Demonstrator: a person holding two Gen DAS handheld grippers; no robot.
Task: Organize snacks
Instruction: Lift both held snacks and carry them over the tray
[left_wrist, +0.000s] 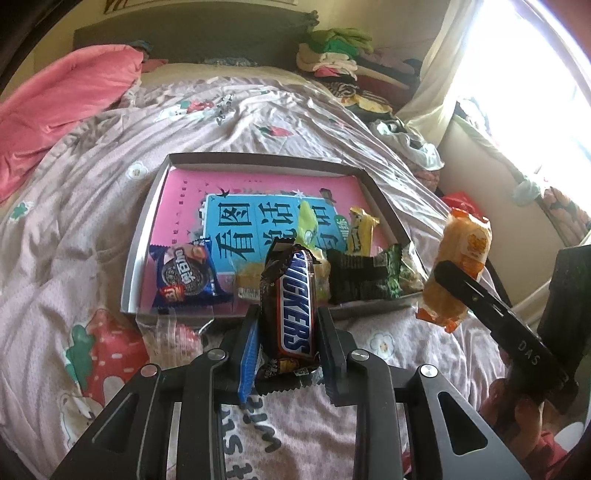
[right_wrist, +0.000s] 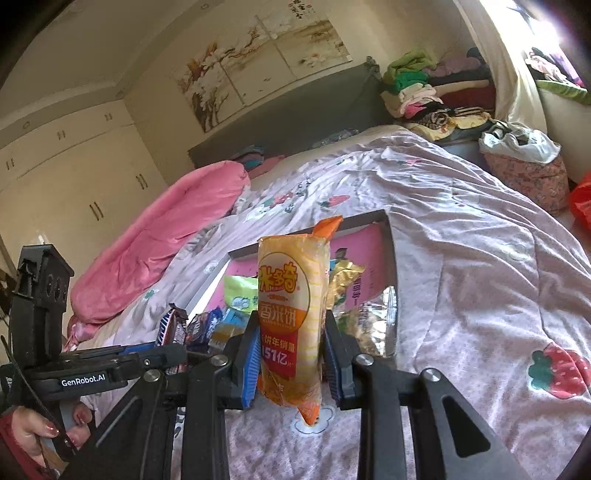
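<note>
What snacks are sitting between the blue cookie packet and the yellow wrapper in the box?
In the left wrist view, between the blue Oreo cookie packet and the yellow wrapped bar lie a pale yellow cake packet and a light green pouch.

Left gripper (left_wrist: 286, 325) clamping Snickers bar (left_wrist: 291, 302), snack tray (left_wrist: 133, 258) beyond

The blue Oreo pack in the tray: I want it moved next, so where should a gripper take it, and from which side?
Probably grip the Oreo pack across its two long sides, coming from above. It lies flat in the near left corner of the tray, with the wall close on the left. Both grippers are full: the left gripper holds the Snickers bar.
</note>
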